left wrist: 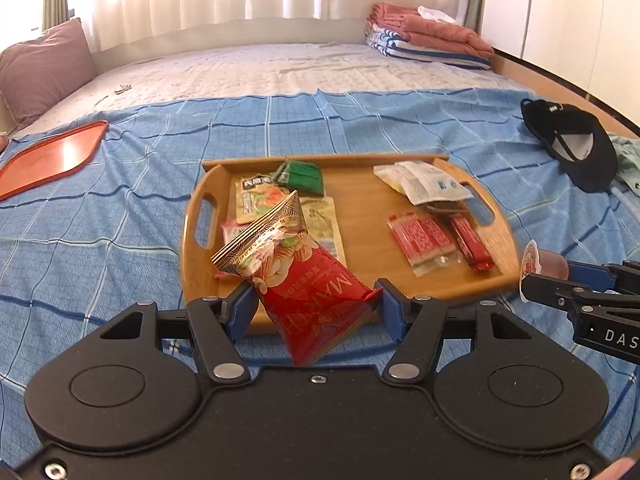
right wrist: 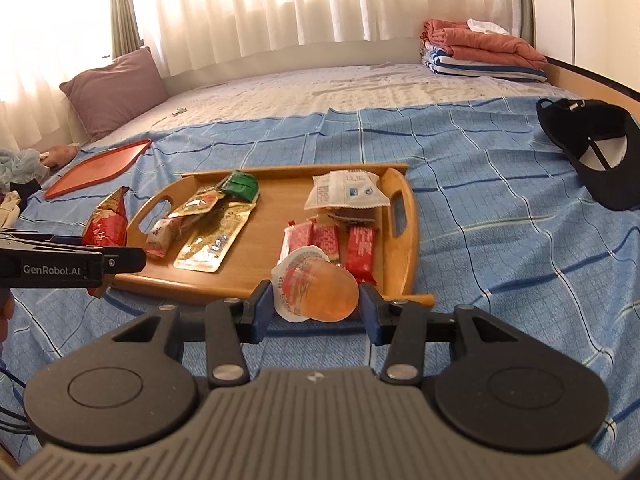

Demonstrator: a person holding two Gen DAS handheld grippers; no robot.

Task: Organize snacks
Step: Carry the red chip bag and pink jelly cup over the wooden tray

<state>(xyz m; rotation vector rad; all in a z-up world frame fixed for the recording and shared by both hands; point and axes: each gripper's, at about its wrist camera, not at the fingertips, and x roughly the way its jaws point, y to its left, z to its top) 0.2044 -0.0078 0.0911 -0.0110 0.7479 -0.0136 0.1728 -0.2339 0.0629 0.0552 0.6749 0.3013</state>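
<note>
My left gripper (left wrist: 316,300) is shut on a red and gold nut packet (left wrist: 296,276), held tilted above the near edge of the wooden tray (left wrist: 360,200). My right gripper (right wrist: 316,300) is shut on an orange jelly cup (right wrist: 316,288), sealed lid to the left, just short of the tray (right wrist: 264,224) and its near right corner. On the tray lie green sachets (left wrist: 302,174), yellow-green pouches (right wrist: 212,240), red bars (left wrist: 424,240) and white wrappers (right wrist: 344,190). The jelly cup (left wrist: 536,266) and right gripper also show at the right of the left wrist view.
The tray rests on a blue checked blanket (left wrist: 120,220) over a bed. A flat orange lid (left wrist: 52,160) lies at the left, a black cap (left wrist: 572,144) at the right. A mauve pillow (right wrist: 116,88) and folded bedding (right wrist: 480,52) sit at the far side.
</note>
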